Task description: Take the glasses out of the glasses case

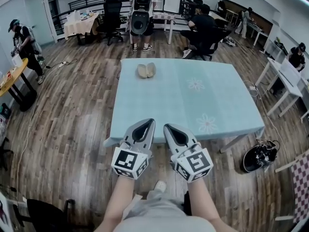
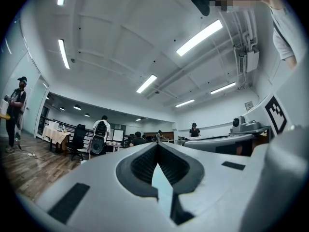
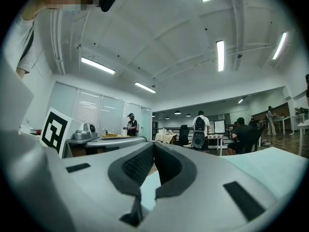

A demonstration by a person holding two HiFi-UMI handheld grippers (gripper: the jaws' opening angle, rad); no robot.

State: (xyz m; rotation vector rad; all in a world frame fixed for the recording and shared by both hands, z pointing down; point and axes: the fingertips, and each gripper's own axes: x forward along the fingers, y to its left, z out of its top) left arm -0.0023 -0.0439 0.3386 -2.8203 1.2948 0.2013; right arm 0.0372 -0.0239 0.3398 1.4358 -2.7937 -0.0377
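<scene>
Left gripper (image 1: 148,123) and right gripper (image 1: 170,127) are held side by side over the near edge of the pale blue table (image 1: 212,93). Both have their jaws drawn together at the tips, with nothing between them. The beige glasses case (image 1: 146,70) lies well apart from them near the far edge. It shows as two oval halves; its contents are indiscernible.

The grey plastic left gripper (image 1: 150,122) and its matching right gripper (image 1: 167,127) lie side by side, angled toward each other, tips at the near edge of the pale blue counter (image 1: 164,100). Bare forearms (image 1: 120,197) extend behind them. The left fingers (image 2: 144,164) meet at the tips with nothing between them, as do the right fingers (image 3: 137,166).
</scene>
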